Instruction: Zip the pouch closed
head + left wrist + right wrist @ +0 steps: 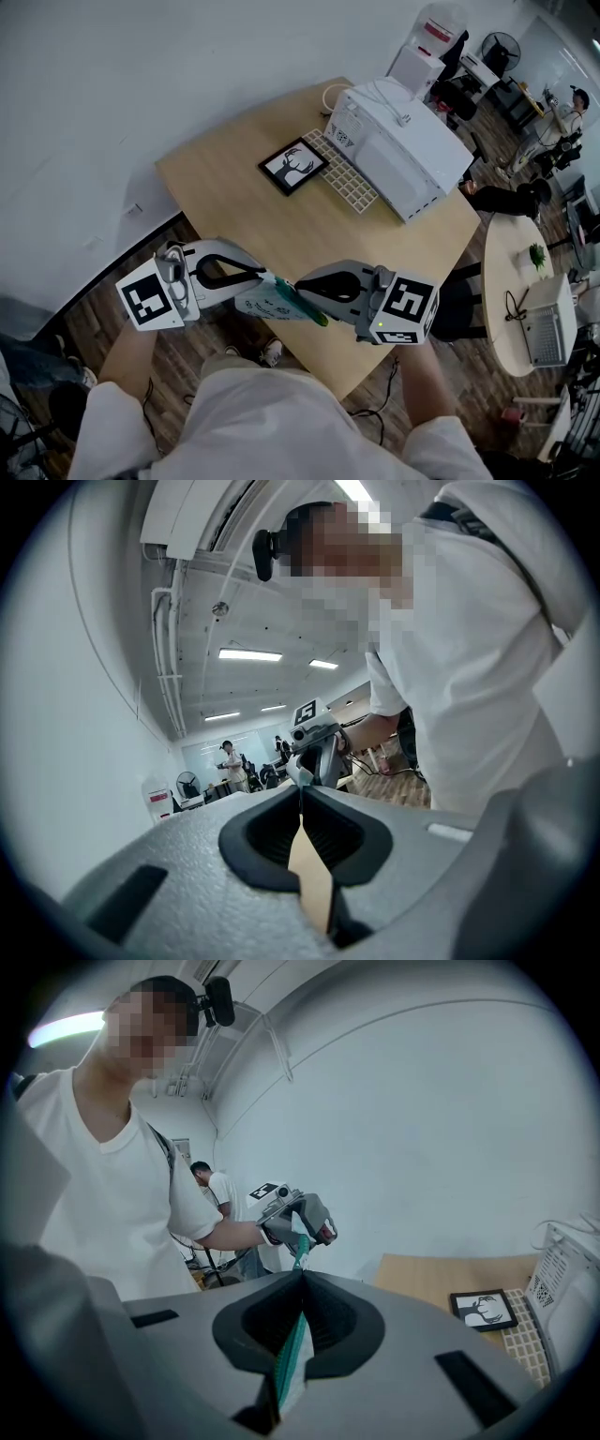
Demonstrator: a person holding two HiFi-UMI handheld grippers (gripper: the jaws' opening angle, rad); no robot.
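Zippered pouch (277,302), white with a teal print, is held in the air between two hand-held grippers, above the near edge of a wooden table (234,183). The left gripper (265,277) has its jaws pressed together on one end of the pouch, where a tan strip shows between them. The right gripper (302,289) pinches the other end along the green zip edge, and its jaws are closed tight. The two grippers face each other, tips near together. Farther back on the table sit a white microwave (408,150), a framed deer picture (293,165) and a white lattice mat (349,180).
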